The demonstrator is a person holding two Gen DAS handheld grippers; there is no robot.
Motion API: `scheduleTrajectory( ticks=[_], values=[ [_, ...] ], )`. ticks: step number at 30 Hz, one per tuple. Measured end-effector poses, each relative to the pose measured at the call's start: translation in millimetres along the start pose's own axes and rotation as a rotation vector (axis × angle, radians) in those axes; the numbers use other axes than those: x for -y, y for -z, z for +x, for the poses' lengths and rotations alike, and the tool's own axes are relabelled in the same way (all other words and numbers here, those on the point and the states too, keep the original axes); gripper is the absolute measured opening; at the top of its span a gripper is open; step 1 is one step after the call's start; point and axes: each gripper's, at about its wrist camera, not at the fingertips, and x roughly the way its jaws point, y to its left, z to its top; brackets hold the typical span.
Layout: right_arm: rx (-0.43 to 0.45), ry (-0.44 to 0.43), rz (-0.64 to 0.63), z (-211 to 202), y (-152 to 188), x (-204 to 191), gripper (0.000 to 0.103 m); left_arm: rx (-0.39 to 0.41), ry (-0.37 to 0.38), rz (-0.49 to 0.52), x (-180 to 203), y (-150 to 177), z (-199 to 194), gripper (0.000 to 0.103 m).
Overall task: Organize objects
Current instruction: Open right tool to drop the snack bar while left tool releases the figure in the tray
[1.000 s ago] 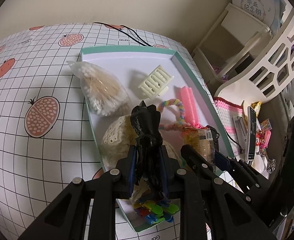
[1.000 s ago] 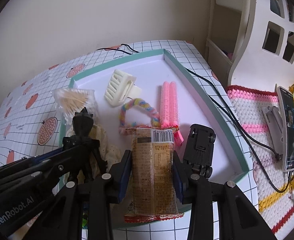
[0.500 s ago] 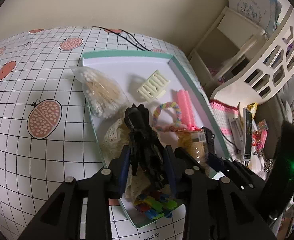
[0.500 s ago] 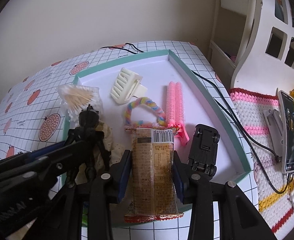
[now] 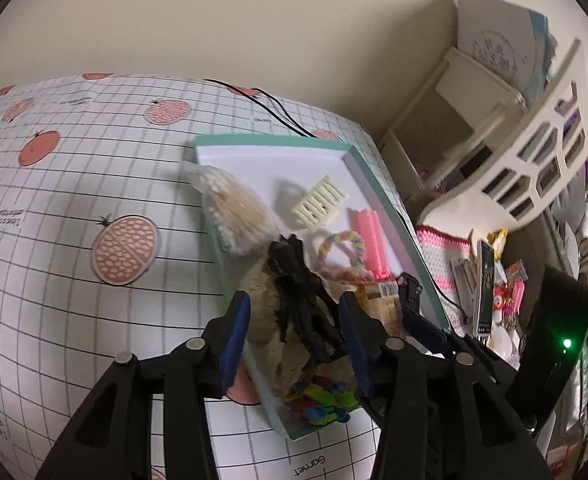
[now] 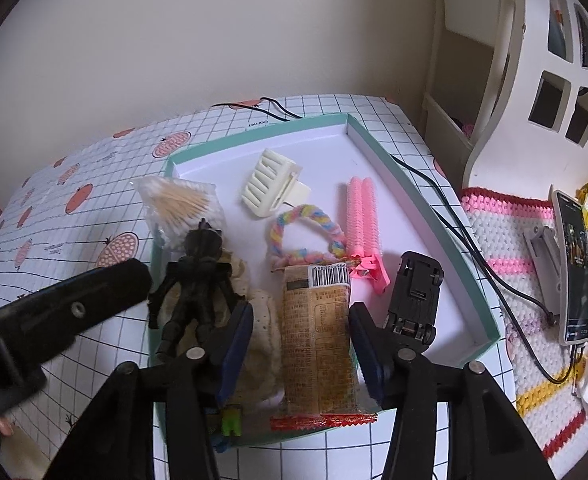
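In a teal-rimmed tray (image 6: 446, 236) nearest the cameras: snack packet (image 6: 318, 340) between the spread fingers of the right gripper (image 6: 302, 344), untouched. Black figure (image 5: 302, 304) lying on a cream cloth (image 5: 261, 312), between the left gripper's (image 5: 294, 340) parted fingers, contact unclear. Beyond: toy car (image 6: 414, 300), rainbow ring (image 6: 306, 236), pink curlers (image 6: 360, 216), hair claw (image 6: 269, 188), cotton swabs (image 6: 181, 204). Underneath, gridded fruit-print tablecloth (image 5: 73, 200). Farthest, cream wall.

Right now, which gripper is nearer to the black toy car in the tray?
Right. The right gripper straddles the snack packet just left of the black toy car; the left gripper sits farther left, over the black figure.
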Motion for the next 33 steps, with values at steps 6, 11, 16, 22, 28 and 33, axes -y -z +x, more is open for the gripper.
scheduleTrajectory(
  ticks=[6, 11, 16, 22, 28, 33],
  values=[
    [0.009, -0.001, 0.010, -3, -2, -7, 0.054, 0.029, -0.085, -0.069, -31, -9, -9, 0.055],
    [0.020, -0.006, 0.005, -6, -5, -18, 0.059, 0.041, -0.146, -0.155, -61, -11, -16, 0.060],
    [0.022, -0.005, -0.014, -8, -6, -31, 0.062, 0.054, -0.214, -0.199, -81, -9, -23, 0.067],
    [0.030, -0.013, -0.013, -10, -7, -39, 0.071, 0.075, -0.264, -0.203, -91, -8, -30, 0.083],
    [0.039, -0.020, -0.018, -14, -7, -47, 0.079, 0.100, -0.320, -0.176, -96, -8, -38, 0.089],
    [0.045, -0.014, -0.027, -16, -7, -52, 0.092, 0.119, -0.364, -0.173, -103, -7, -46, 0.089]
  ],
)
